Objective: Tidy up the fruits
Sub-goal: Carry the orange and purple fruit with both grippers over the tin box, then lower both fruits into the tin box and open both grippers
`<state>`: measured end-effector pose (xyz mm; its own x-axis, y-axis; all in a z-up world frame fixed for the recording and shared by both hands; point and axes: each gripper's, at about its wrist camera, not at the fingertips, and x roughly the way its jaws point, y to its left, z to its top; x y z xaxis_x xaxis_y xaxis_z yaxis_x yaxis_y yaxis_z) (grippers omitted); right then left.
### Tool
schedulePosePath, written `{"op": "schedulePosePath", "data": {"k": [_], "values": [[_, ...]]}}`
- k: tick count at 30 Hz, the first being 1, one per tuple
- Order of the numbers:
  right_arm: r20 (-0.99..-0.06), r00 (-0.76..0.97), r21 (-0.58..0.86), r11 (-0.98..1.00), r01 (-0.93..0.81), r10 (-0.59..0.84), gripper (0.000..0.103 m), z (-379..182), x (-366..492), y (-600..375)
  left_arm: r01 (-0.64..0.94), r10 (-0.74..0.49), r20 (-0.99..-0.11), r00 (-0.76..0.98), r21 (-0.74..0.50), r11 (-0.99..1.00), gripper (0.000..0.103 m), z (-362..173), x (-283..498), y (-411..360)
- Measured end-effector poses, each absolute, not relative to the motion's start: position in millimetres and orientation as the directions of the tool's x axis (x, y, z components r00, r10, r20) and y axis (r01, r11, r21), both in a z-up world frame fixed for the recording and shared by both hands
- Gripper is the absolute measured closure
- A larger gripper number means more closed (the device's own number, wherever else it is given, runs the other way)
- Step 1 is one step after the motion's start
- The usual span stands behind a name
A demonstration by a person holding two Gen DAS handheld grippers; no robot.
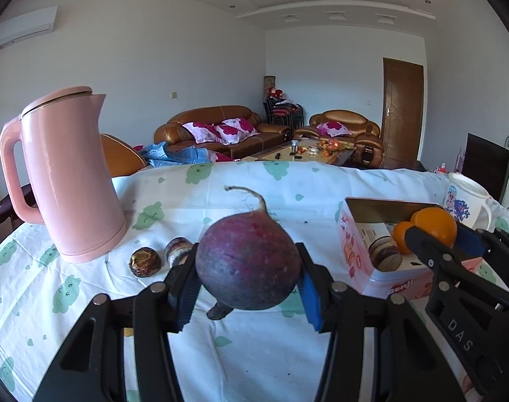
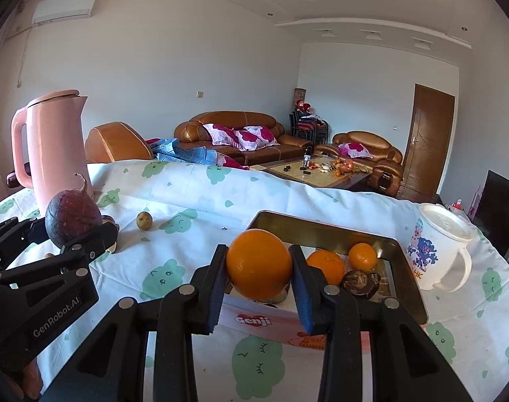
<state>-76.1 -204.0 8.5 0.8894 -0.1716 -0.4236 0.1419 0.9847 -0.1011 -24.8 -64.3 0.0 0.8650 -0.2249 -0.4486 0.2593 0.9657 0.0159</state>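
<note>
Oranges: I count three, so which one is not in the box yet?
The biggest orange, clamped between the right gripper's fingers above the pink box's near wall. The two smaller oranges already lie inside.

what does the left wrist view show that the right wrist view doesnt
Only the left wrist view: two dark round fruits on the cloth beside the kettle.

Only the right wrist view: a small yellowish fruit on the cloth, and two small oranges inside the tin.

Both: the left gripper shut on a purple radish, the right gripper shut on an orange, the pink kettle, the tin and the white mug.
</note>
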Motion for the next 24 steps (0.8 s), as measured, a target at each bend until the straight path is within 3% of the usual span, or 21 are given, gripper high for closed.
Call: {"op": "schedulePosePath", "data": {"k": [24], "values": [[-0.421, 0.859, -0.089, 0.956, 0.280, -0.290, 0.065, 12, -95, -297, 0.404, -0.374, -0.450, 0.811, -0.032, 0.914, 0.049, 0, -38, -122]]}}
